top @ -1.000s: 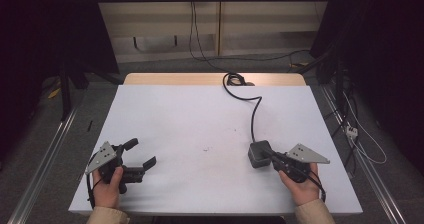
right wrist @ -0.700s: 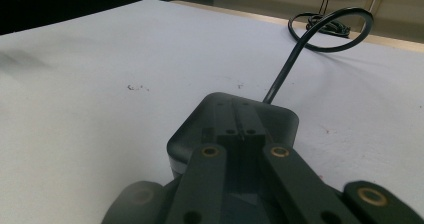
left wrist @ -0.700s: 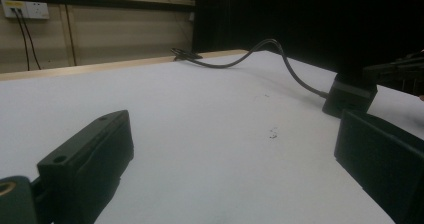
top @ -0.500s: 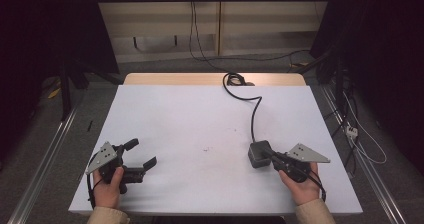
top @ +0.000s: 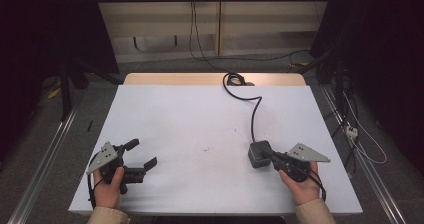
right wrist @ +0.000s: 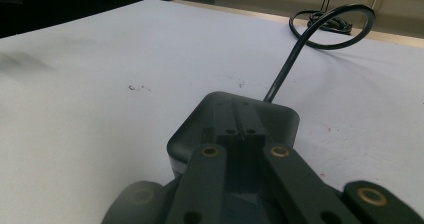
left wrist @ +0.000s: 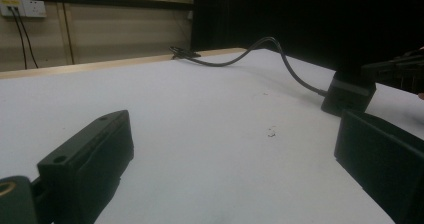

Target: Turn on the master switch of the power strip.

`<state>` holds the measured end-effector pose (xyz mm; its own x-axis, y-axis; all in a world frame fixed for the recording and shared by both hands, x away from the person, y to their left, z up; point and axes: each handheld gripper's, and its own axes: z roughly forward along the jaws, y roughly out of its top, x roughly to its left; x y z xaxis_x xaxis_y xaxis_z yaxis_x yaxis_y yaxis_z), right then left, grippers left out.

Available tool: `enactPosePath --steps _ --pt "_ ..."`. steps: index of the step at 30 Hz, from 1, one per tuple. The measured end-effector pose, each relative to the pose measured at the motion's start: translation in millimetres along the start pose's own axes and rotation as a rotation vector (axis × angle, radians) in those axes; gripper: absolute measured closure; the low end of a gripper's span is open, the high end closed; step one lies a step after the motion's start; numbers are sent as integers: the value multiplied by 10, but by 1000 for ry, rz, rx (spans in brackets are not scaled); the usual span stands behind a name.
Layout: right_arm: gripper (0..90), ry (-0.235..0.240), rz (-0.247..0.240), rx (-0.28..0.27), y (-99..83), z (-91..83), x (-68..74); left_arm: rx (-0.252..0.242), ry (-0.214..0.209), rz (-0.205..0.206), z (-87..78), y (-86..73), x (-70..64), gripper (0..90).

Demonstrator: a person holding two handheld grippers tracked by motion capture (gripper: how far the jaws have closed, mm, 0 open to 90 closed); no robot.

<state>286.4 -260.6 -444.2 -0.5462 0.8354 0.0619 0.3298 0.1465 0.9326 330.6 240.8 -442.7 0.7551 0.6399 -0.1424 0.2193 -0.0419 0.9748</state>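
A dark adapter (top: pixel 259 154) sits on the white table (top: pixel 190 119), toward its near right corner, its cable (top: pixel 254 109) running to the far edge. The right gripper (top: pixel 272 157) rests against the adapter's near side, jaws together above its top. Well left of the adapter, the left gripper (top: pixel 142 154) is spread wide, holding nothing.

Plain white desk (top: pixel 190 129), dark grey adapter block (top: pixel 259 154) with black cable (top: pixel 254 115) right at the black right hand-held gripper (top: pixel 278 159).
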Motion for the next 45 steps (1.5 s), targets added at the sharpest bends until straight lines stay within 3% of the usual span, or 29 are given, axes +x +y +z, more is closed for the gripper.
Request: enactPosePath --steps 45 --pt "900 -16 -26 16 8 3 28 -2 -3 2 6 -2 -15 22"
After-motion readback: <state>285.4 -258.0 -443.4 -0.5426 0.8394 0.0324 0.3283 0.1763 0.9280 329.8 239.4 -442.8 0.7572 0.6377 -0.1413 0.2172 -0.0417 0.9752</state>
